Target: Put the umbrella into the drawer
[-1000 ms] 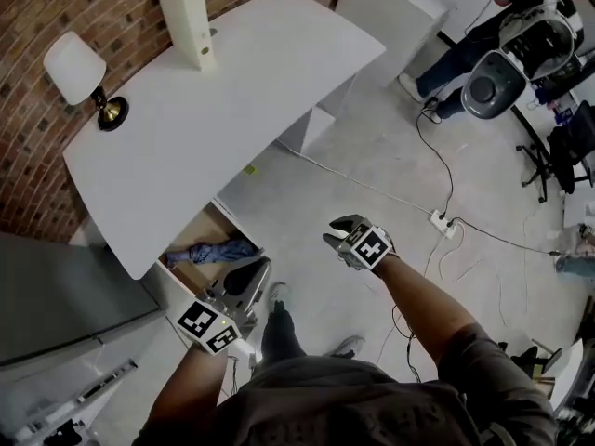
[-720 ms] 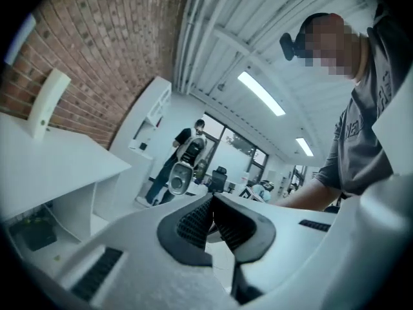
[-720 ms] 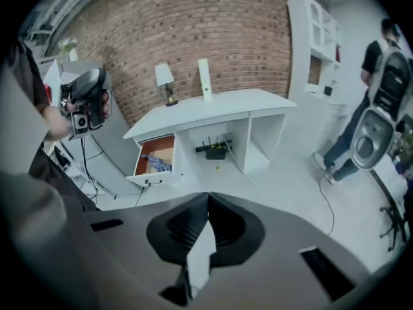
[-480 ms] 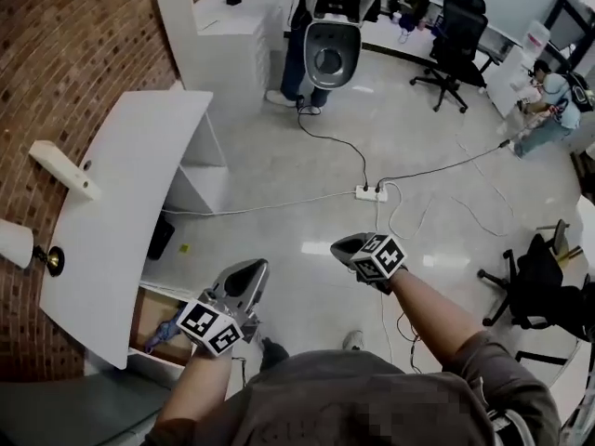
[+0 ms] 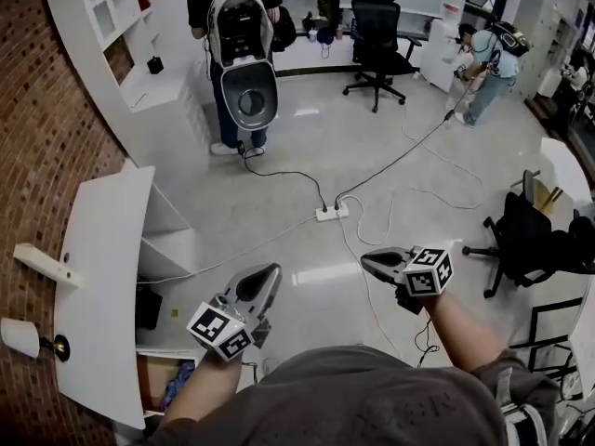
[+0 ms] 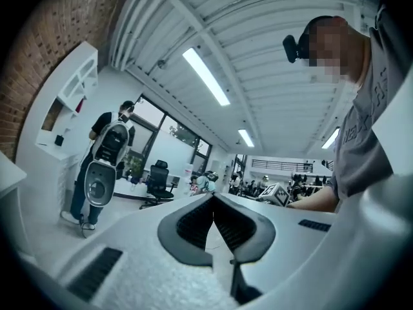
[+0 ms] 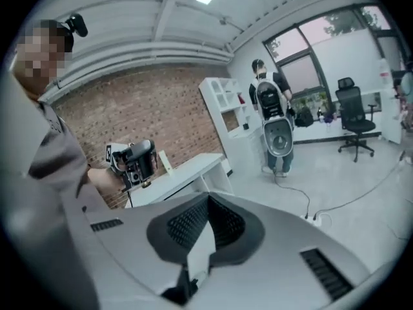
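Wide grey floor lies open ahead, crossed by a cable and power strip. The white desk runs along the left edge. Under its near end the drawer stands open, the blue umbrella inside. Left gripper and right gripper hover over bare floor, both clenched on nothing.

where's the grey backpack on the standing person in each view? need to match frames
Head view: grey backpack at top, left of centre, on the standing person's back.
Left gripper view: grey backpack at far left, mid-height.
Right gripper view: grey backpack right of centre, upper half.
Shared landmark: black office chair, to the right of the backpack in all three.
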A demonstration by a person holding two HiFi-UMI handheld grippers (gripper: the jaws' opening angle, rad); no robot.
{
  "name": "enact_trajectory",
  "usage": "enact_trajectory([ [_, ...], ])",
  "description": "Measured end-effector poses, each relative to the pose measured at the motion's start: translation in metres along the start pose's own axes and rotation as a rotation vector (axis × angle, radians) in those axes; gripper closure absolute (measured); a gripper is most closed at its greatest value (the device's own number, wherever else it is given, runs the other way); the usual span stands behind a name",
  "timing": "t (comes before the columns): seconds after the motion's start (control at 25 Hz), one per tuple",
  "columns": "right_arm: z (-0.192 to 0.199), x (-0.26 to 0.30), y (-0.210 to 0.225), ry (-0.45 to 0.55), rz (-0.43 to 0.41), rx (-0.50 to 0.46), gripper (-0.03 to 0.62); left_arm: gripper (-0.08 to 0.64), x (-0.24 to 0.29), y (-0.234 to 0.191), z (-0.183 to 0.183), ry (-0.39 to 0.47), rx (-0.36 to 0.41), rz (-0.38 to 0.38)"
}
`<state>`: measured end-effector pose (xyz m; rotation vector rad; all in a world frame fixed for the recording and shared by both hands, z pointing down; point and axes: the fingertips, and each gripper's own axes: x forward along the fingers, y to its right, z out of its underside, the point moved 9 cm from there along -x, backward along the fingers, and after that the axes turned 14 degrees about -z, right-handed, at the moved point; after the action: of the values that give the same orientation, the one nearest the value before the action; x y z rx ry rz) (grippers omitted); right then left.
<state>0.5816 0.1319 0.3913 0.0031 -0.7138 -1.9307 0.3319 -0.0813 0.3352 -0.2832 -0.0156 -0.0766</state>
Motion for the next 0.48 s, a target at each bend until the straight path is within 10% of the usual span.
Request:
enact_trajectory([
  [0.48, -0.04, -0.084, -0.017, 0.308, 0.115, -0.135, 0.601, 0.557, 0.04, 0.032, -0.04, 0.005, 0.116, 0.06],
])
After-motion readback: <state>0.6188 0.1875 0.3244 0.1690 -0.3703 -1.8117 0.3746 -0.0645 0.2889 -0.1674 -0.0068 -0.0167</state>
